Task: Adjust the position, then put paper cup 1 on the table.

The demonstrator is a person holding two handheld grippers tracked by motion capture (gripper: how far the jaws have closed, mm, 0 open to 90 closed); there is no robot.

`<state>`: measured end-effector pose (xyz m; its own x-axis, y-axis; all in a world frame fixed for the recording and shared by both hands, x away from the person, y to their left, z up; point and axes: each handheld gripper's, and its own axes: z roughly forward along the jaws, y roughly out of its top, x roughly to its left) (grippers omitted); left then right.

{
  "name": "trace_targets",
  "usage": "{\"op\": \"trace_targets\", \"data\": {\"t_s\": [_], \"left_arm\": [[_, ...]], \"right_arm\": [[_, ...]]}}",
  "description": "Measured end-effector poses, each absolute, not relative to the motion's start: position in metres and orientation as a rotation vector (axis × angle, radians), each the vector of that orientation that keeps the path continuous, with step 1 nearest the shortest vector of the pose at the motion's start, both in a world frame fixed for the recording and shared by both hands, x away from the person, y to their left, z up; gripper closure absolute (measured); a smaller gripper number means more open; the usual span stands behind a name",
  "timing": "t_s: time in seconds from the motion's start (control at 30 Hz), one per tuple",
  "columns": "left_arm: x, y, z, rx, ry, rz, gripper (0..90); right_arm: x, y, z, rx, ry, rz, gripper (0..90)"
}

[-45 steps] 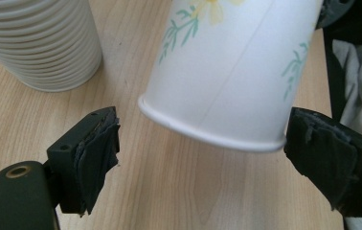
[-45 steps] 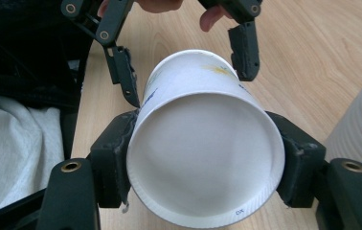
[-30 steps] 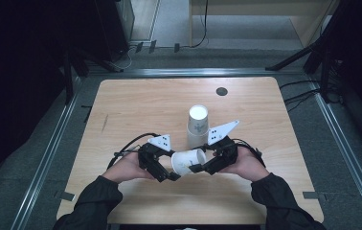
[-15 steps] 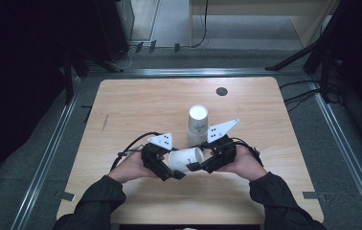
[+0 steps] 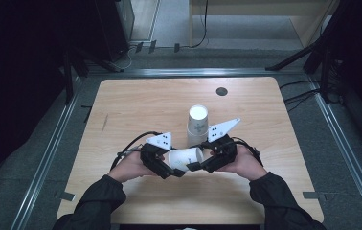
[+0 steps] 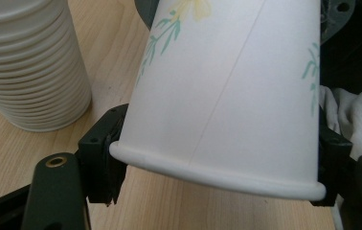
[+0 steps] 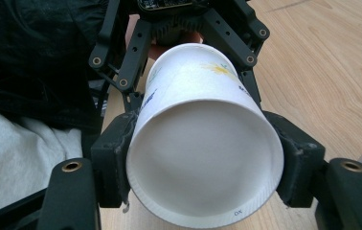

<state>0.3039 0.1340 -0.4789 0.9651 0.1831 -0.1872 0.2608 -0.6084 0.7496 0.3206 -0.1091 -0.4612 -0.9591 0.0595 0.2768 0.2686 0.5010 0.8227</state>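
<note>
You've got the paper cup (image 5: pixel 185 158) lying on its side between the two grippers, held up just above the bench (image 5: pixel 136 103) at your near edge, with the stack of cups (image 5: pixel 197 125) standing upside down right behind it. It looks like a handover or a pull-apart in hand, so keep both hands steady and level and let only one side do the work; a thin cup like this will crease if both grips bite hard at once. Your left gripper (image 6: pixel 217 191) has just been closing its jaws, and in the left gripper view they now sit against the cup's wall right at the rolled rim, one pad on each side, grasping the cup there. Go easy here: the rim is the stiffest part, so stay on it and don't squeeze past contact. Your right gripper (image 7: pixel 203 177) is clenched round the base end, jaws pressed on either side of the bottom ring, about a cup-base apart and holding firm. If you mean to pass the cup across, I'd say release the right only once the left grip feels sure. If it's a nested pair you're separating, pull straight along the cup's axis, no twisting. Watch the stack behind; it stands close to your right gripper.
</note>
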Motion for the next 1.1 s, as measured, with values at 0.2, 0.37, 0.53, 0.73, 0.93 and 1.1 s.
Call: {"op": "trace_targets", "data": {"t_s": [0.2,0.37,0.53,0.73,0.93,1.1], "left_arm": [[0.304,0.139,-0.475,2.236,0.315,-0.112,25.3],[0.307,0.147,-0.468,2.236,0.339,-0.106,25.3],[0.311,0.151,-0.460,2.269,0.356,-0.107,25.3],[0.315,0.147,-0.450,2.373,0.332,-0.099,25.3],[0.319,0.141,-0.443,2.466,0.299,-0.078,25.3],[0.320,0.132,-0.439,2.533,0.264,-0.067,25.3]], "right_arm": [[0.320,-0.108,-0.462,-0.281,-2.553,-1.453,23.8],[0.320,-0.111,-0.465,-0.306,-2.607,-1.394,22.4],[0.319,-0.117,-0.467,-0.324,-2.650,-1.367,22.1],[0.319,-0.121,-0.468,-0.354,-2.690,-1.361,22.9],[0.318,-0.123,-0.467,-0.360,-2.694,-1.370,23.2],[0.319,-0.123,-0.467,-0.353,-2.700,-1.378,23.3]]}}
